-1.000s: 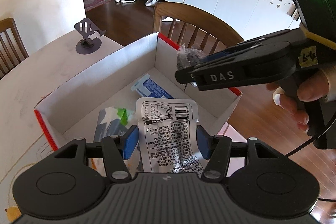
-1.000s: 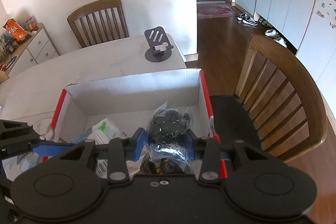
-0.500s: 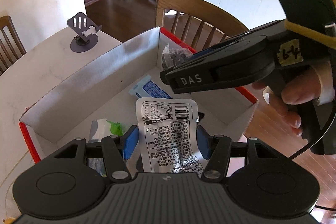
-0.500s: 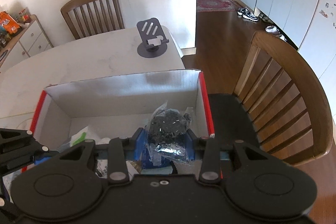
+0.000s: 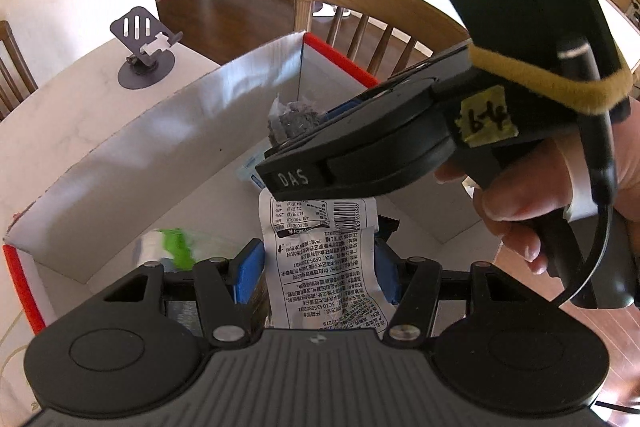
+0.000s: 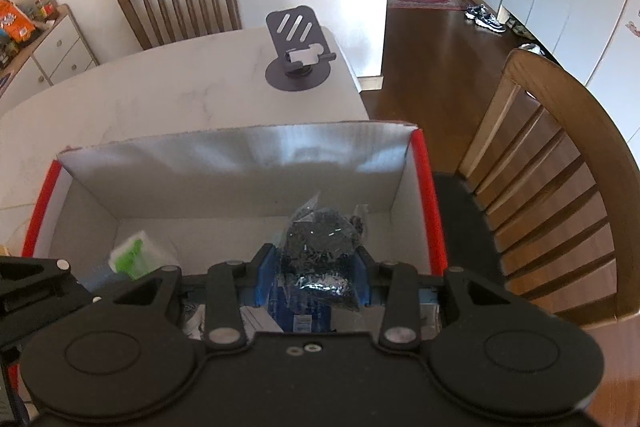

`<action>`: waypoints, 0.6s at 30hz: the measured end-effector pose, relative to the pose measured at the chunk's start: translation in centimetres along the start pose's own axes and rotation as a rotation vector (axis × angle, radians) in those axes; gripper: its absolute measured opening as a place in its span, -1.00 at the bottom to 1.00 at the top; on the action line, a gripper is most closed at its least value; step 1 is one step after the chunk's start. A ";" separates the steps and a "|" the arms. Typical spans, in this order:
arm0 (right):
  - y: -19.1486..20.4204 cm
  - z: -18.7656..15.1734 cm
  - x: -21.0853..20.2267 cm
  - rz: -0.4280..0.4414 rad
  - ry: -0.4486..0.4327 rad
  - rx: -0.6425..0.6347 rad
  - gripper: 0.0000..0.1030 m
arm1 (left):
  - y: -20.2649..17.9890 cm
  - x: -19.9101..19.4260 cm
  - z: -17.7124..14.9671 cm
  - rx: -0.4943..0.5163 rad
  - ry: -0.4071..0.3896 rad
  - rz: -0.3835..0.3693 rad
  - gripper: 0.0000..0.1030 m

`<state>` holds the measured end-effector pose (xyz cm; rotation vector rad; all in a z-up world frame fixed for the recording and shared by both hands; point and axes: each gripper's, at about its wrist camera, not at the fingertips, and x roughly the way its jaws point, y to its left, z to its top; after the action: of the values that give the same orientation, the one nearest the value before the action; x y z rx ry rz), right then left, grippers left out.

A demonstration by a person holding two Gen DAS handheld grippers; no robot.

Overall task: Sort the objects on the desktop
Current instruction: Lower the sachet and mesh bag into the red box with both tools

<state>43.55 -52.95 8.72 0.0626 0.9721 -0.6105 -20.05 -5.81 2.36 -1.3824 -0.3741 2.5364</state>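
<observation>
Both grippers have sunk closer into the red-edged box (image 6: 420,187).
The left gripper (image 5: 318,267) pinches a white printed packet (image 5: 320,255); the right gripper (image 6: 312,275) pinches a clear bag of dark bits (image 6: 320,247), both above the box floor.

I see a white packet (image 5: 324,251) printed with black text, a red-edged box (image 6: 420,187) with grey-white walls, and blue pads (image 6: 266,275).

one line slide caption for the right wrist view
Right tool shut on a clear bag of dark bits above the red-edged cardboard box.
</observation>
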 end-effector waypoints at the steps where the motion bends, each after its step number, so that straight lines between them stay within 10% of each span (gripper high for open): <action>1: 0.0 0.0 0.2 0.000 -0.001 -0.002 -0.25 | 0.0 0.2 0.0 0.001 0.002 0.001 0.11; 18: 0.8 -0.5 2.5 0.013 0.045 -0.031 -0.21 | 0.5 2.2 -1.8 -0.009 0.067 -0.019 0.13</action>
<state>44.61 -53.33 6.30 0.0551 1.0243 -0.5838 -19.67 -5.38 -0.45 -1.4561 -0.3851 2.4685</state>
